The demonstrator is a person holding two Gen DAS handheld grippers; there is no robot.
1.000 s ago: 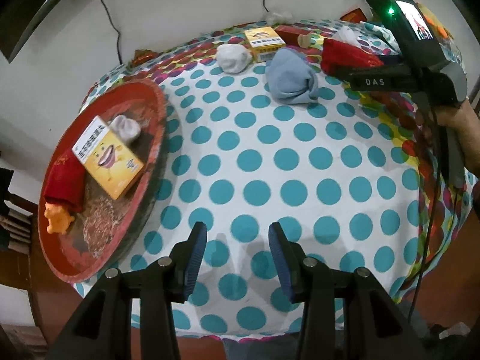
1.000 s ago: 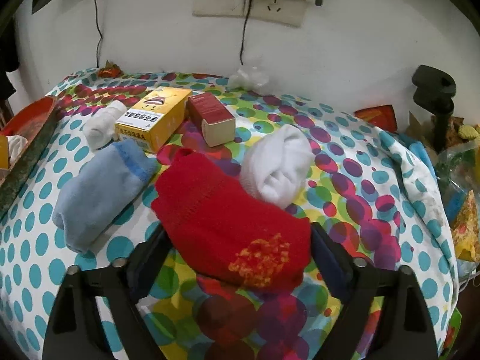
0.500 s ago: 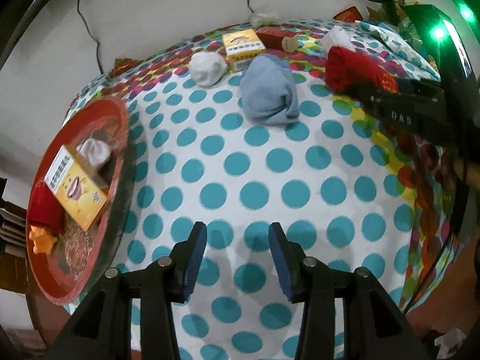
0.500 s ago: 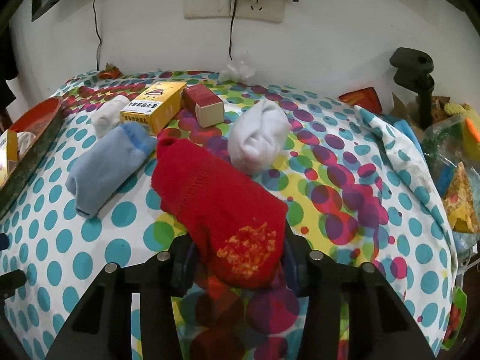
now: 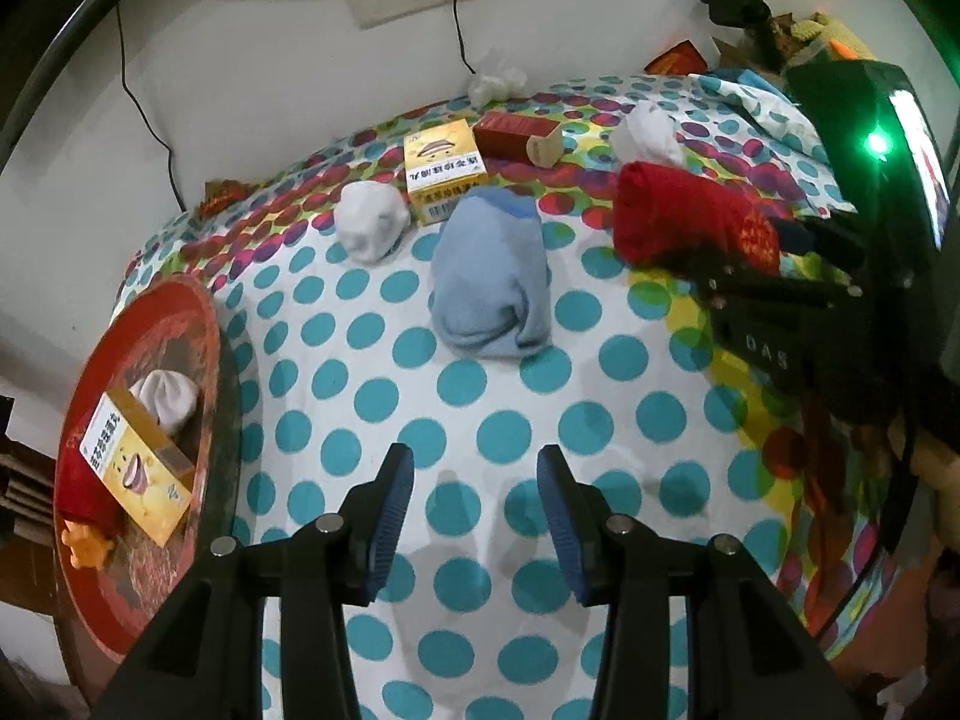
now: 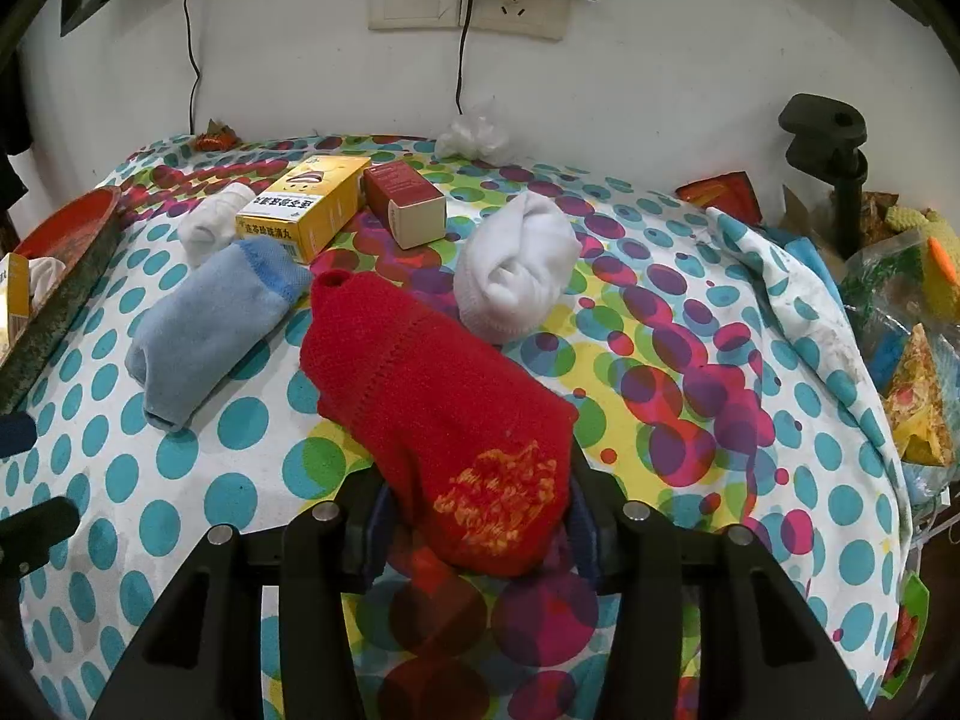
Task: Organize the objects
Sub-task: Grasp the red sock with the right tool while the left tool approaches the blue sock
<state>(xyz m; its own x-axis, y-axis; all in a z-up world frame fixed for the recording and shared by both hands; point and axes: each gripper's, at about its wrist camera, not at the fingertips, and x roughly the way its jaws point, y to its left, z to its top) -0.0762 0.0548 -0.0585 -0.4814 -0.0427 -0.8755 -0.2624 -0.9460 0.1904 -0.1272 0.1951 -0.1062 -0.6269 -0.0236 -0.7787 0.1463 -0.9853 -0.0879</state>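
A rolled red sock [image 6: 432, 396] lies on the dotted tablecloth [image 6: 690, 360]. My right gripper [image 6: 480, 498] is shut on its near end, and the jaws are opening slightly with the sock still pressed between the pads. The red sock [image 5: 678, 216] also shows at the right of the left wrist view. My left gripper [image 5: 474, 462] hangs open over bare cloth with nothing between its fingers. Beyond it lies a blue sock [image 5: 492, 282]. A red tray [image 5: 180, 294] at the left holds a yellow box [image 5: 135, 474], a white sock [image 5: 165, 396], a red sock and an orange toy.
On the cloth lie a large white sock [image 6: 516, 270], a small white sock [image 6: 213, 219], a yellow box [image 6: 306, 204] and a red box [image 6: 405, 198]. A wall with sockets and cables rises behind. Bags and a black clamp [image 6: 828, 144] crowd the right edge.
My right jaws went from wide open around the red sock to closed on it. The left gripper slid across the table, so the tray moved left and the blue sock came nearer.
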